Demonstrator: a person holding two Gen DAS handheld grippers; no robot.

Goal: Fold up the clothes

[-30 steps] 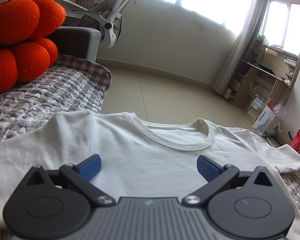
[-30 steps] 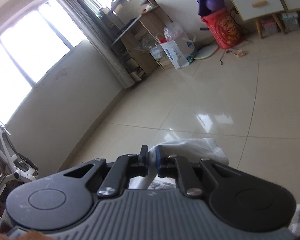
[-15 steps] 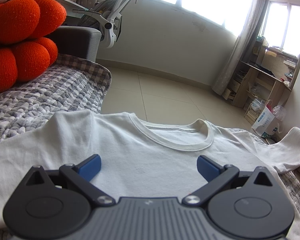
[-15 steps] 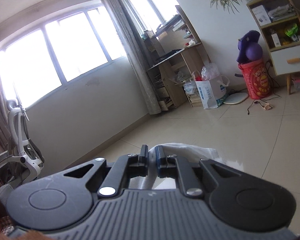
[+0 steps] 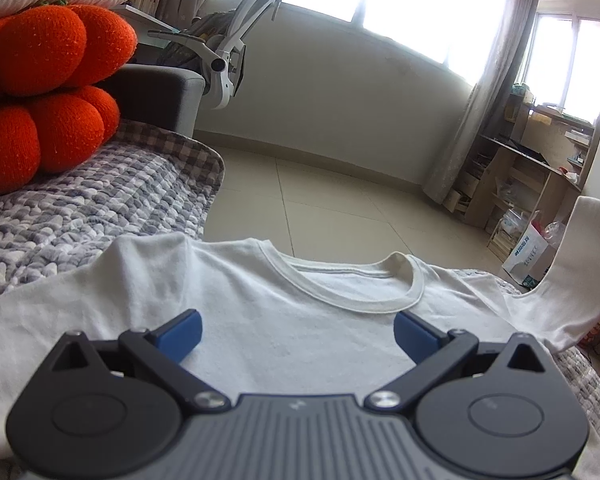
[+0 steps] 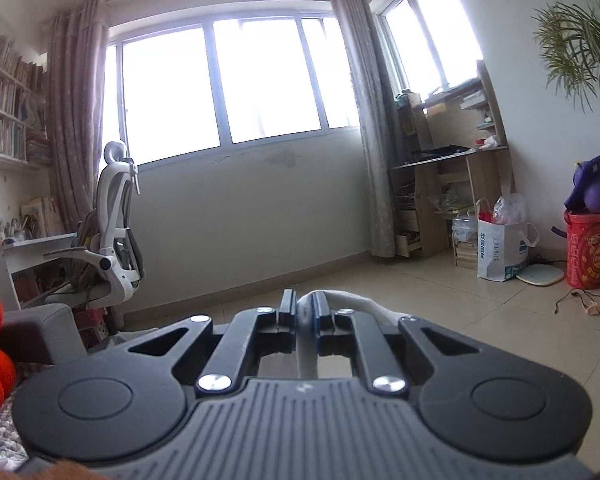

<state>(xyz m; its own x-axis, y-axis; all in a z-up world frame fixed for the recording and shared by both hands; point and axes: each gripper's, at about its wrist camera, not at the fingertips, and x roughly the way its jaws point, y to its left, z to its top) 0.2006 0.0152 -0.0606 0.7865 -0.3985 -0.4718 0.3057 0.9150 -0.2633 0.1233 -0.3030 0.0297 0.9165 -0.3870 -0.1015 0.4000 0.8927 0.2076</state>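
- Since one second ago: right sleeve [image 5: 580, 264] rises from flat on the cover to standing well up at the right edge of the left wrist view; right wrist camera swings from floor to level with the windows. Left tool unchanged.
- Left gripper [image 5: 298, 330]: jaws spread wide, holding nothing, low over the chest of the white T-shirt [image 5: 292, 320].
- Right gripper [image 6: 302, 306]: jaws pressed together on a fold of white cloth [image 6: 348, 300], judged to be that raised sleeve.
- T-shirt lies face up, neckline [image 5: 352, 288] away from the tool, on the grey quilted cover [image 5: 100, 200]; left sleeve spread flat.
- Progress, as judgement: body unfolded; one sleeve in mid-lift, likely to go across the chest. Left sleeve and lengthwise folds remain.
- Beyond: orange cushions [image 5: 48, 88], office chair [image 5: 236, 48], windows.
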